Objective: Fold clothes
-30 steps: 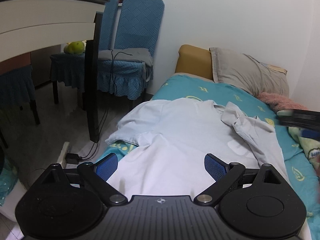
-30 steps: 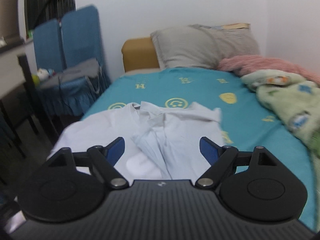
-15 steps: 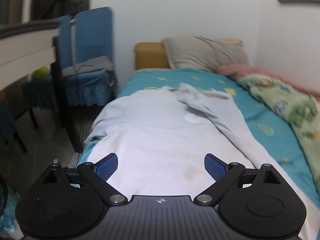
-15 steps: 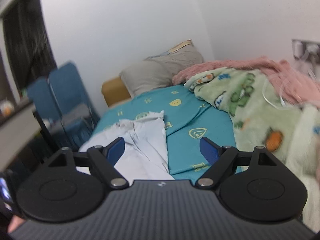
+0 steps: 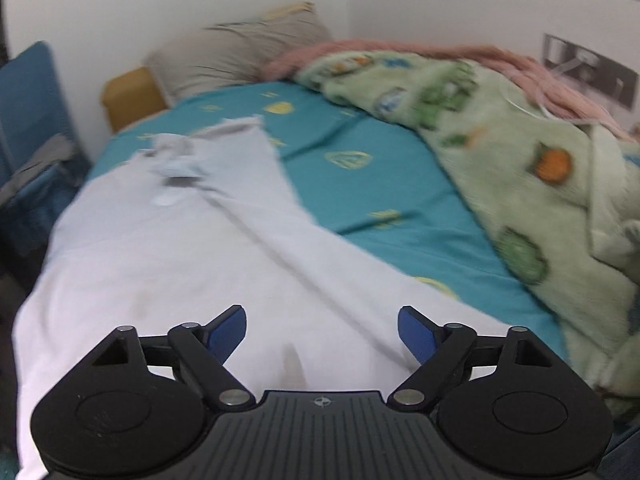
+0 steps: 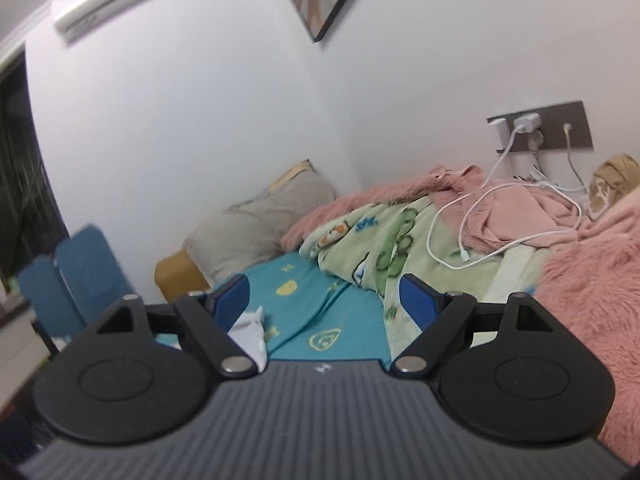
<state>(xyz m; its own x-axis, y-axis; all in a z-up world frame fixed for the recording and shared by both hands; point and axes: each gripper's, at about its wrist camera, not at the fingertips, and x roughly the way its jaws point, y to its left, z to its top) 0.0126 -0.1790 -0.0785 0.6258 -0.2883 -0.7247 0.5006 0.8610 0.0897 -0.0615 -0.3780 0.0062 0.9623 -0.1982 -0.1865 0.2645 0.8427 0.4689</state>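
Both grippers stood wide apart, holding nothing: the left gripper [image 5: 322,330] hovered over the hem of the white polo shirt [image 5: 168,248], spread on the teal bedsheet [image 5: 360,184] with one side lapped inward; the right gripper [image 6: 325,300] pointed up at the green blanket [image 6: 384,248]. A clean fold probably needed both hem corners pinched evenly.

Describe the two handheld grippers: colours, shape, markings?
Both match. The left gripper and right gripper each have a black ribbed body with a small crosshair mark, two round black discs, black linkage arms on silver pivot pins, and blue finger pads. No cables, hands or sleeves show.
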